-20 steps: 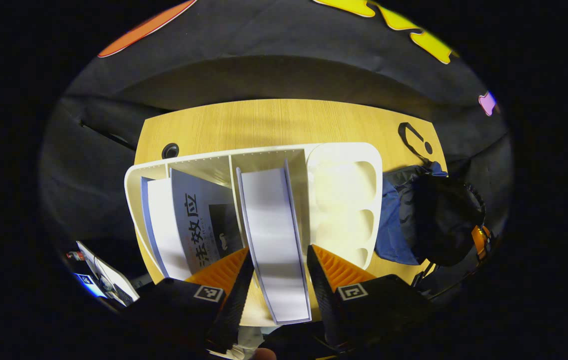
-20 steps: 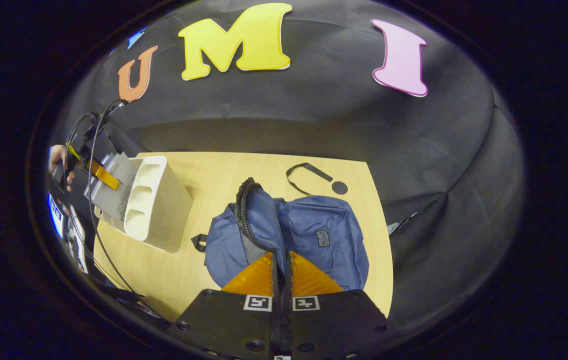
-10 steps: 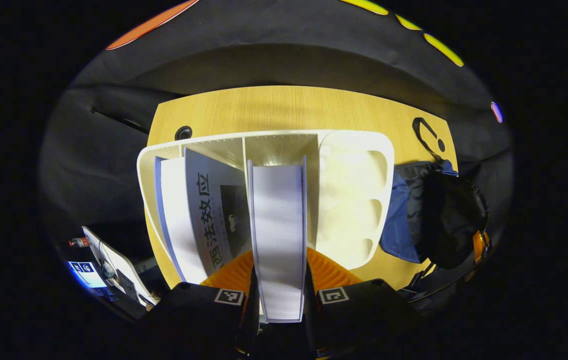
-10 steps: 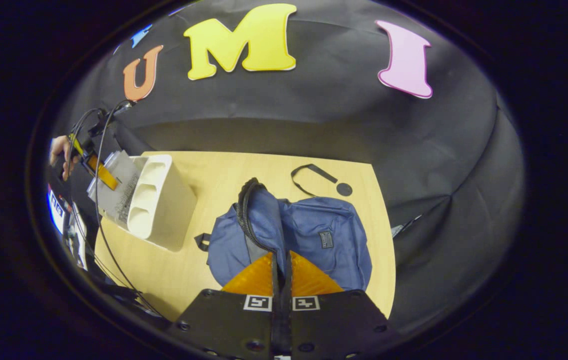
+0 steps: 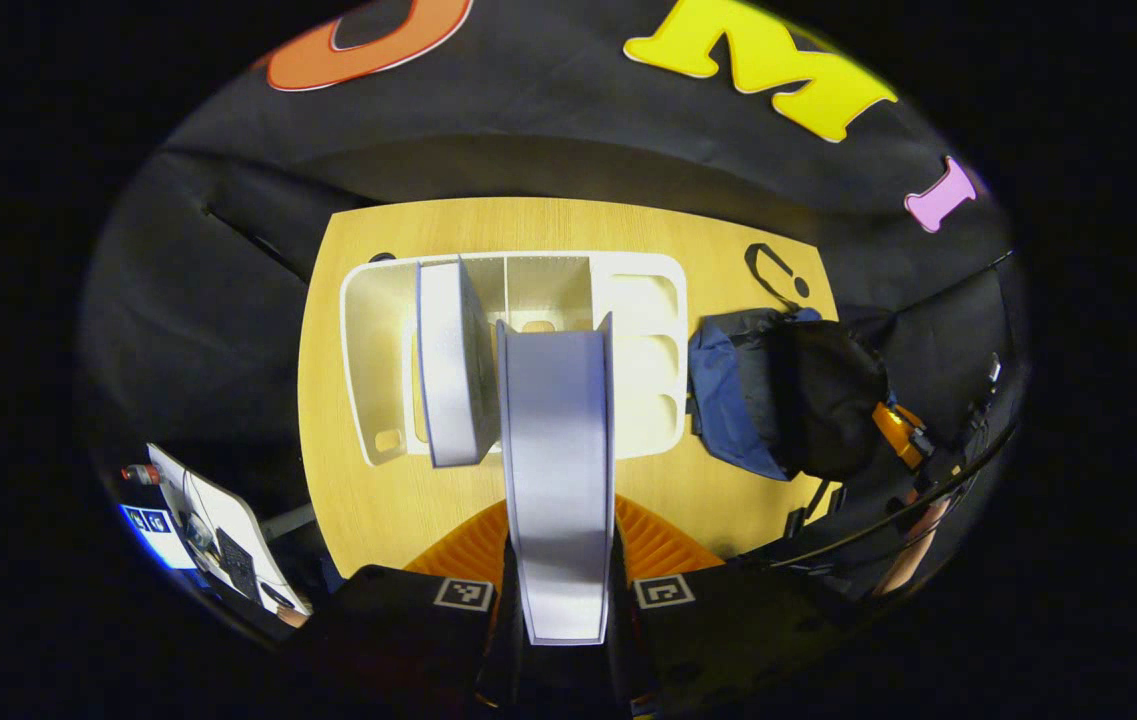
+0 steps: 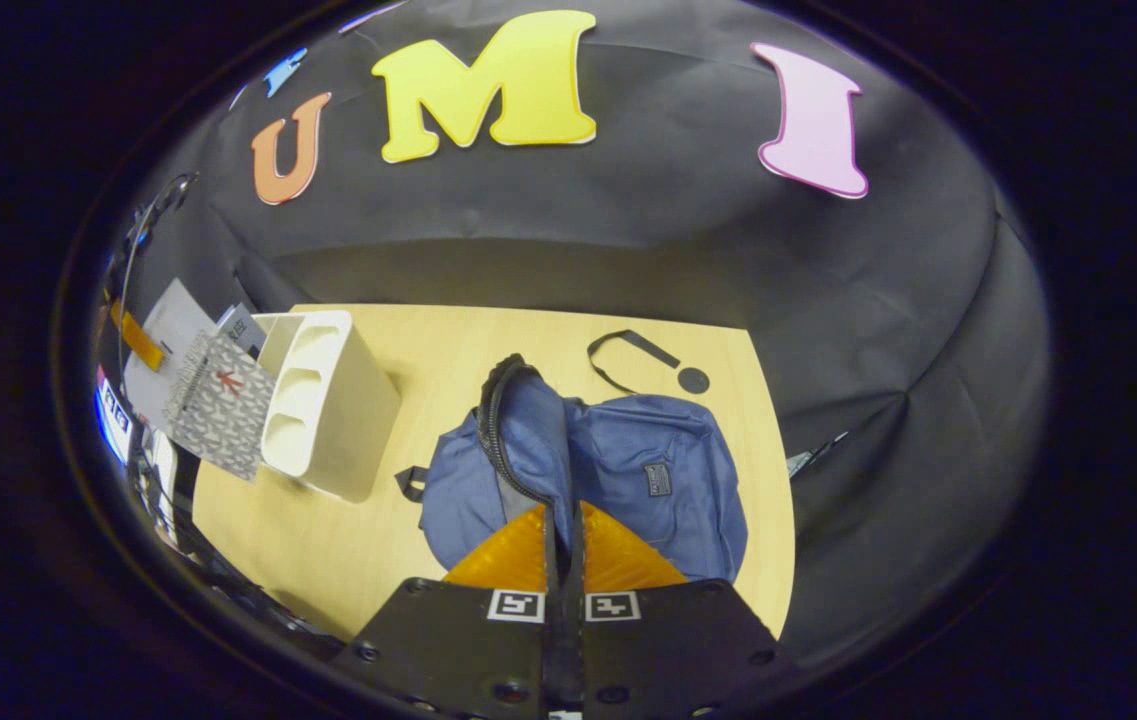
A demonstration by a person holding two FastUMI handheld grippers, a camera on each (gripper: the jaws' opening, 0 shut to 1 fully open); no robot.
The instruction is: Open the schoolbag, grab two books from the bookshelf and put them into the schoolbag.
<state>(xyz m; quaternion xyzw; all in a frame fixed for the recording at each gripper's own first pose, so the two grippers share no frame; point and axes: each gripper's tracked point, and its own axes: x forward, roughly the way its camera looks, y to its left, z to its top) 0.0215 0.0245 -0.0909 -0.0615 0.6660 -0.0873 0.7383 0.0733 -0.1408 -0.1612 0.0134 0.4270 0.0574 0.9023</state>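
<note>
Left gripper view: a book [image 5: 558,470] is clamped by the left gripper [image 5: 560,585] and now lifted clear of the bookshelf [image 5: 368,350]; the schoolbag [image 6: 628,470] flap is pinched by the right gripper [image 6: 565,545], awaiting insertion

Wooden table [image 5: 528,225], a black strap [image 6: 628,350] on it

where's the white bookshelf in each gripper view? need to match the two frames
Left gripper view: bookshelf sits at centre on the table, seen from above, behind the book gripped by the left gripper.
Right gripper view: bookshelf stands at left on the table, left of the right gripper.
Shared landmark: the blue schoolbag, right of the shelf in both views.
</note>
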